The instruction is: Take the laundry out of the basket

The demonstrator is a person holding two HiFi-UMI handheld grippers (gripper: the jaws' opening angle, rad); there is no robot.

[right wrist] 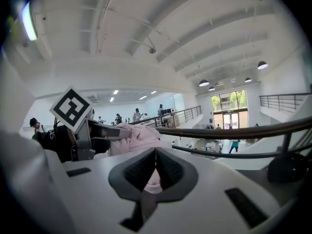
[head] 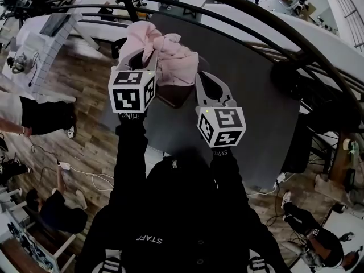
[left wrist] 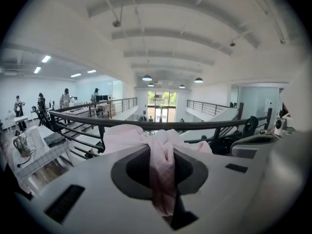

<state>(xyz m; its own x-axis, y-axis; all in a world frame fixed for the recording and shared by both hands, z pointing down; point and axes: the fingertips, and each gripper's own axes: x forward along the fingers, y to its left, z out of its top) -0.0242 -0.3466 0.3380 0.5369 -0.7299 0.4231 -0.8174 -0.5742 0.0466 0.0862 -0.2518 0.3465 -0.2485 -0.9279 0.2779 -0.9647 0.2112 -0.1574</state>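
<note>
- The pink garment (head: 170, 53) is held aloft above a dark grey table (head: 250, 95), whose right half lies bare and whose near edge is met just ahead of the wearer's chest.
- The left gripper (head: 147, 54) is clamped on a bunched fold of the garment, with cloth draped over its tips.
- The right gripper (head: 200, 77) is pressed together at the tips on the garment's lower edge; pink cloth is seen between its pads.
- The far side is bounded by a curved black railing (head: 239, 4).
- The wooden floor (head: 91, 95) at left is crossed by a white cable (head: 85, 175), and a person in black (head: 54, 209) is crouched nearby.
- A dark shape (head: 173, 98) under the garment is mostly covered and cannot be identified.
</note>
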